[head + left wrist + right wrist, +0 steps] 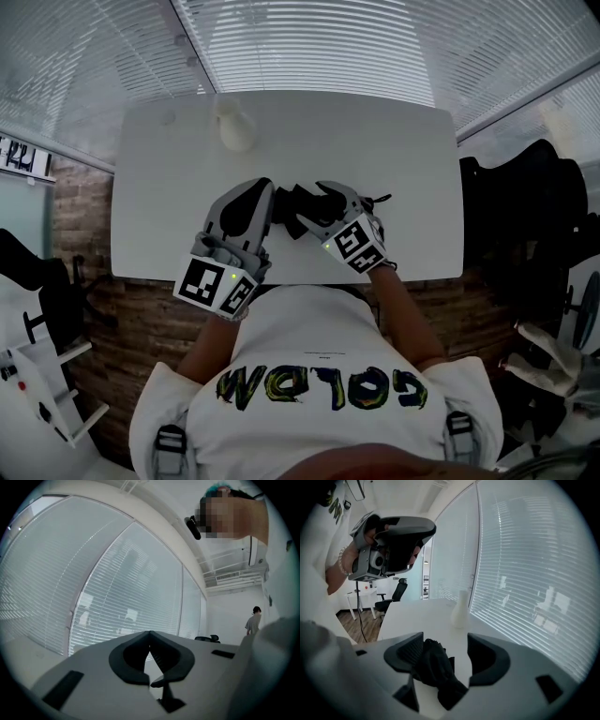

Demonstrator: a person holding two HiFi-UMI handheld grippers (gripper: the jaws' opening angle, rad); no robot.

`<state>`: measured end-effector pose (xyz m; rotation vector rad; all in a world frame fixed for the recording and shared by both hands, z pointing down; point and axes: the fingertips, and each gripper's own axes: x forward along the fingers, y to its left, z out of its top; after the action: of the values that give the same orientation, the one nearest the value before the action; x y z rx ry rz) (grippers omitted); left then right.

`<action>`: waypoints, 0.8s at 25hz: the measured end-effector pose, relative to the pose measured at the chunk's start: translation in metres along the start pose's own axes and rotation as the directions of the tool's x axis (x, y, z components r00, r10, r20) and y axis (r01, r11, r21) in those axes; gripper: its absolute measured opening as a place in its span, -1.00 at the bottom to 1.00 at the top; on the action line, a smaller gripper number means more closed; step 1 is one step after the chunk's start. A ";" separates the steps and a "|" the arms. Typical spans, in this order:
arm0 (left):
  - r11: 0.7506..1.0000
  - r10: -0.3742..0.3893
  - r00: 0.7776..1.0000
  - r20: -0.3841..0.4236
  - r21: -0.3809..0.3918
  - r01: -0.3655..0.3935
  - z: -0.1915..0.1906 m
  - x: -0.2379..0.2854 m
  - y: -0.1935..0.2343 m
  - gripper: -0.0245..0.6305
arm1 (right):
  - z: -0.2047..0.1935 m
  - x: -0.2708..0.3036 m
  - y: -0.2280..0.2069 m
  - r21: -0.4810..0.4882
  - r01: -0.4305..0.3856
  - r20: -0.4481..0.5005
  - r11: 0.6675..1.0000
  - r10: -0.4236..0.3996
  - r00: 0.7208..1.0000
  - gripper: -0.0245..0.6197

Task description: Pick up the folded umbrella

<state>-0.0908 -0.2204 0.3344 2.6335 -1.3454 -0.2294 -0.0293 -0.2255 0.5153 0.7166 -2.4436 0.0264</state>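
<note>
The folded umbrella is a black, crumpled bundle lying on the white table, toward the near edge and roughly at its middle; in the right gripper view it sits in the gap between that gripper's two jaws, close against the jaw on the left of the picture, with bare table showing between it and the other jaw. The right gripper is tilted down over it, its jaws released and standing wide apart, not pressing on the fabric; its marker cube faces the head camera. The left gripper is just beside the umbrella in the head view; its own view looks out level at the window blinds, and its jaws are clenched tip to tip with nothing between them. From the right gripper view the left gripper appears raised above the table, held in the person's hand. A white vase stands upright near the far edge of the table, well apart from the umbrella; an office chair stands beyond the table's end.
</note>
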 end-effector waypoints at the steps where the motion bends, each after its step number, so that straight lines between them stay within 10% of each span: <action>1: 1.000 0.001 1.000 0.000 0.000 -0.001 0.000 0.000 0.000 -0.89 | -0.002 0.004 0.002 -0.014 -0.012 -0.015 1.000 0.012 1.000 0.02; 20: 1.000 0.013 1.000 0.001 -0.004 -0.013 0.000 -0.002 0.003 -0.89 | -0.065 0.071 0.032 -0.116 -0.251 -0.279 0.961 0.211 0.937 0.20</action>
<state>-0.0939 -0.2205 0.3350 2.6215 -1.3602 -0.2313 -0.0592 -0.2211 0.6123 0.3314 -2.2306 0.0285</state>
